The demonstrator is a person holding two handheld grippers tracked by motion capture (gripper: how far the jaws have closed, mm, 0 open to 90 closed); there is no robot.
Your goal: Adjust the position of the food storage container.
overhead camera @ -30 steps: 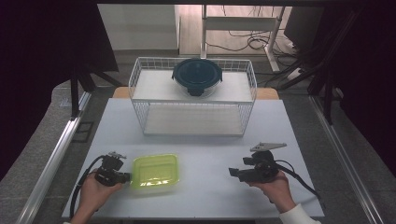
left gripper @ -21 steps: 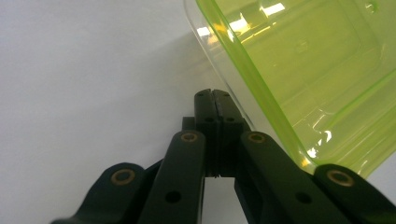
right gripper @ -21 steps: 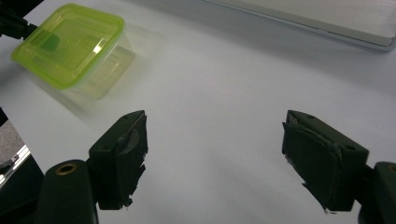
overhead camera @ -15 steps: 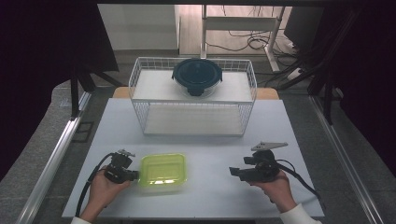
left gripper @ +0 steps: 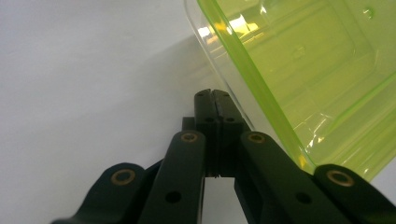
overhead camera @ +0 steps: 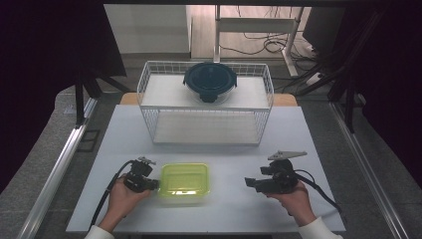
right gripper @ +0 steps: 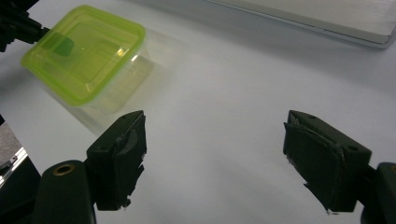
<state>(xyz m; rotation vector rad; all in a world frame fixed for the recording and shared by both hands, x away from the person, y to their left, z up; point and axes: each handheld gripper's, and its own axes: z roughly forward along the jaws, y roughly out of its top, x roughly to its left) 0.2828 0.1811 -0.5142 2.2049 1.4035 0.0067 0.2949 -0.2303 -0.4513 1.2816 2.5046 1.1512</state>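
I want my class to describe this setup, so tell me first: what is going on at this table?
A person at a white table holds a gripper in each hand. The left gripper, jaws shut, presses its tip against the side of a yellow-green lidded container near the front of the table. The right gripper rests apart to the right, jaws open and holding nothing. Behind them stands a white wire rack with a dark round lidded bowl on its upper shelf.
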